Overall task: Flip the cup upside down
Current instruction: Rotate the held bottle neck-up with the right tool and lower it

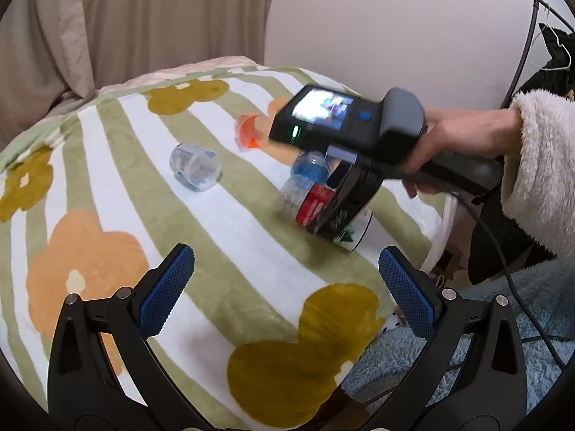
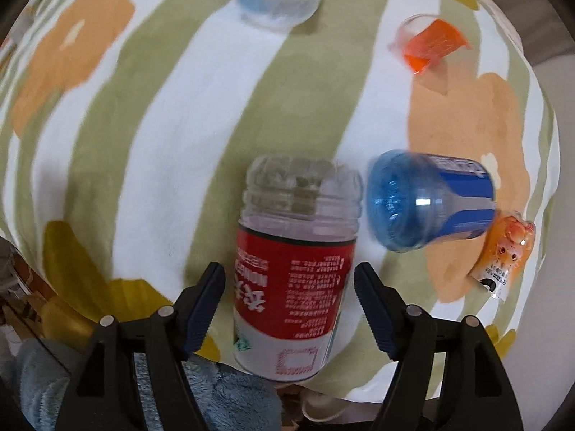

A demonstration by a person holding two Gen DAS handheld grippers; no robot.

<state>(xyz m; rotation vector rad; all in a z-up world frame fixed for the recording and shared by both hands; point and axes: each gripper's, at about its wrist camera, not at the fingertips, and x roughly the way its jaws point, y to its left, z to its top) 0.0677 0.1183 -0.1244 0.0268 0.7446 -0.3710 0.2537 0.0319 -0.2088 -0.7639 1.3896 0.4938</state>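
Left gripper: black plastic arms, blue textured pads, silver screws. Right gripper: same black arms, dark blue ribbed pads, silver screws. Its body is black and grey, with lit screen, blue button, green light, black cable. Bare-skinned hand, fluffy cream sleeve.

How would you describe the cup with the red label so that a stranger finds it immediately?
Start from the flower-patterned blanket with green and white stripes. At its near edge, between the open fingers of the right tool, lies the clear cup. It alone has a red label with white writing; the blue cup beside it and the orange cup farther off have none.
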